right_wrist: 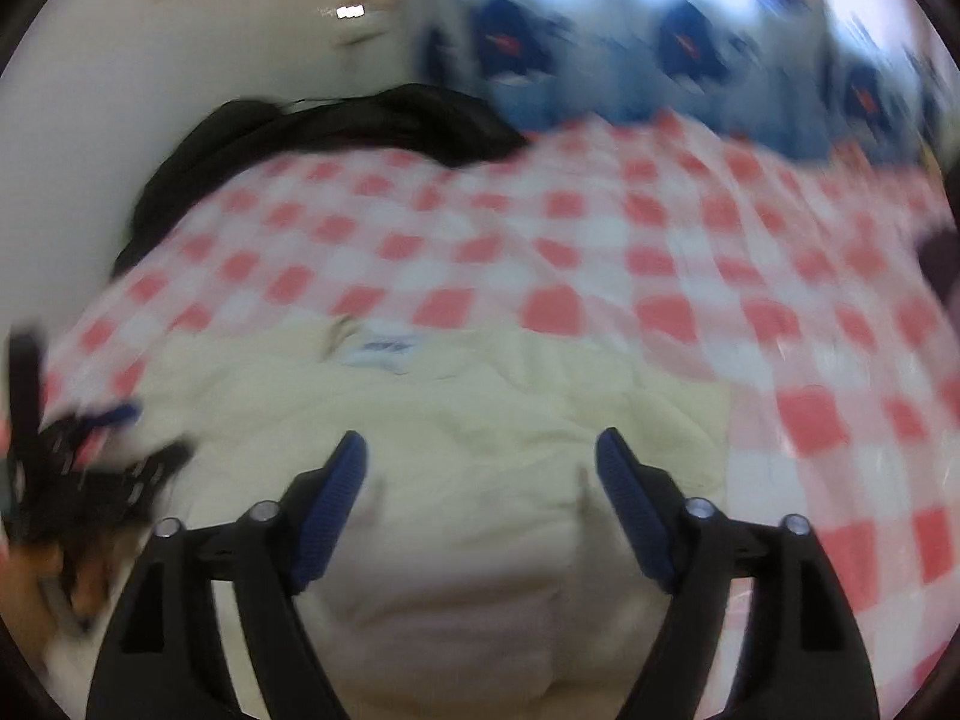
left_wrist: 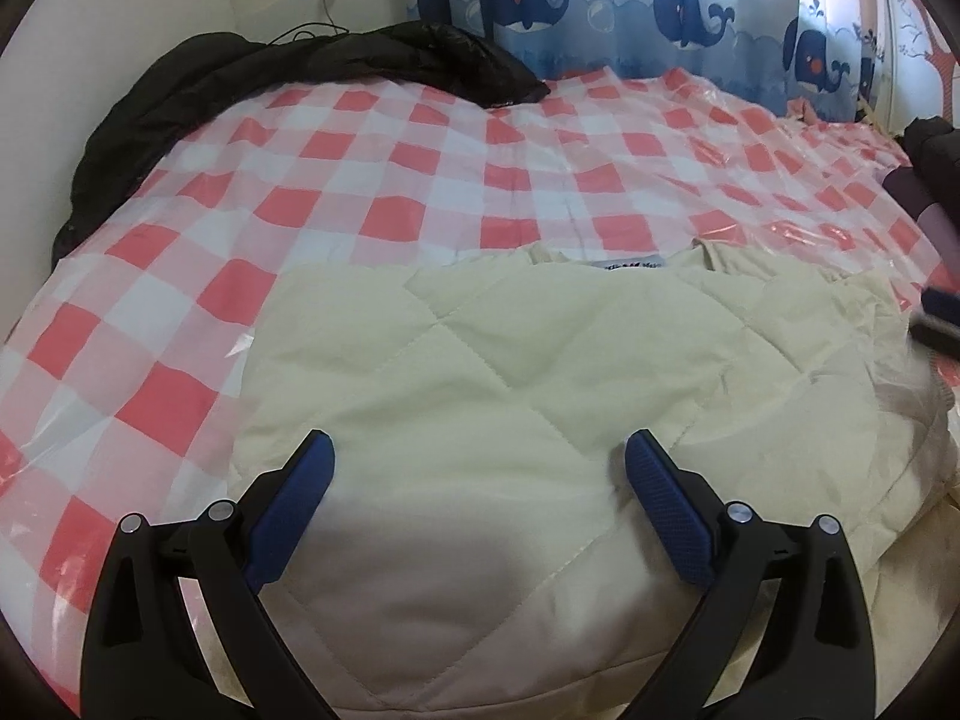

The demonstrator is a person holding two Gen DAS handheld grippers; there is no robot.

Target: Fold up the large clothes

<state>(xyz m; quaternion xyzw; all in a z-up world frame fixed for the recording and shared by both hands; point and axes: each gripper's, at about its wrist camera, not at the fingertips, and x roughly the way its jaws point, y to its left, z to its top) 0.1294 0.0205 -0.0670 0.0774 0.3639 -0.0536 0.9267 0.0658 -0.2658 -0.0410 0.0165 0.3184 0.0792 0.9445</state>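
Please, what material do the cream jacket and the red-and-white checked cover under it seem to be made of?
Cream jacket: probably padded fabric with a matte woven shell; stitched diamond quilting and soft puffiness show it.
Checked cover: it looks like thin glossy plastic sheet; bright glare patches and sharp shiny wrinkles suggest it, though printed cloth under clear film is possible.

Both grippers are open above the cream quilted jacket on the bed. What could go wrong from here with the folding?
1. The cream quilted jacket looks puffy, so with the left gripper and right gripper open and holding nothing, the fold may spring back.
2. The checked cover looks glossy like plastic; the jacket might slide on it, or a finger could pinch it.
3. The jacket's right edge lies rumpled and may fold crooked.
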